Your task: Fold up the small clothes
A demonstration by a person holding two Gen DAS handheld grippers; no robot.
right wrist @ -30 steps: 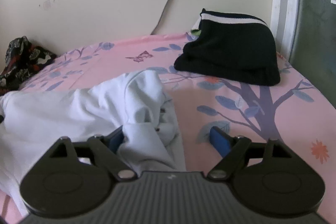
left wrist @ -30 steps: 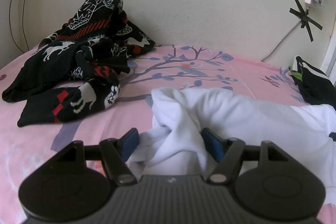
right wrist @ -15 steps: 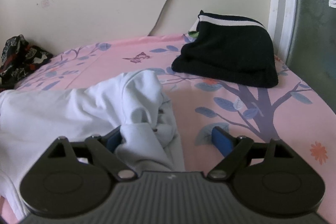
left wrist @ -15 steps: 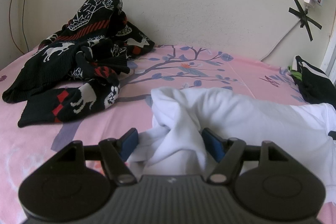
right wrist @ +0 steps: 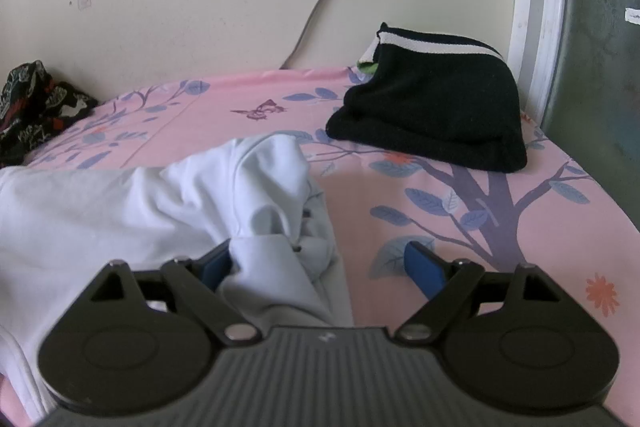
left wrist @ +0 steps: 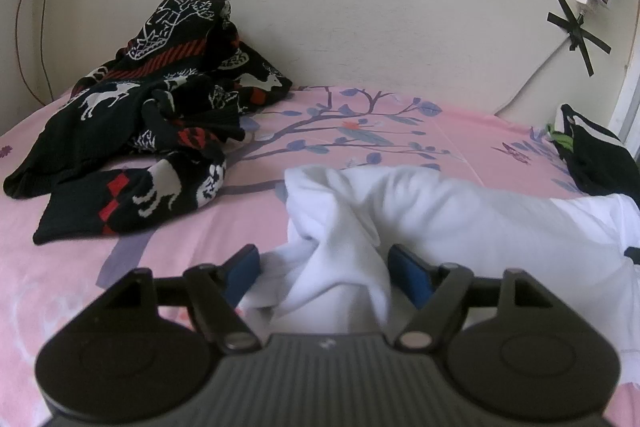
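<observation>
1. Left wrist view: my left gripper (left wrist: 323,274) points down at the bed, and its jaws are opening with a bunched fold of the white garment (left wrist: 440,219) between the blue pads (left wrist: 410,277); the cloth touches them loosely rather than being pinched.
2. Right wrist view: my right gripper (right wrist: 318,265) also angles downward, jaws spread wide. The white garment's crumpled edge lies against the left pad, while the right pad stands clear over bare sheet, so I hold nothing.
3. That white garment, soft and creased, lies across the pink bedsheet (left wrist: 360,147) between my two claws.
4. Farther off, the sheet is smooth and printed with blue-leaved trees.
5. At the far left, a black knit sweater (left wrist: 152,131) with white deer and red stripes lies heaped against the wall.
6. At the far right, a folded black knit garment (right wrist: 436,111) with a white stripe sits near the window frame.
</observation>
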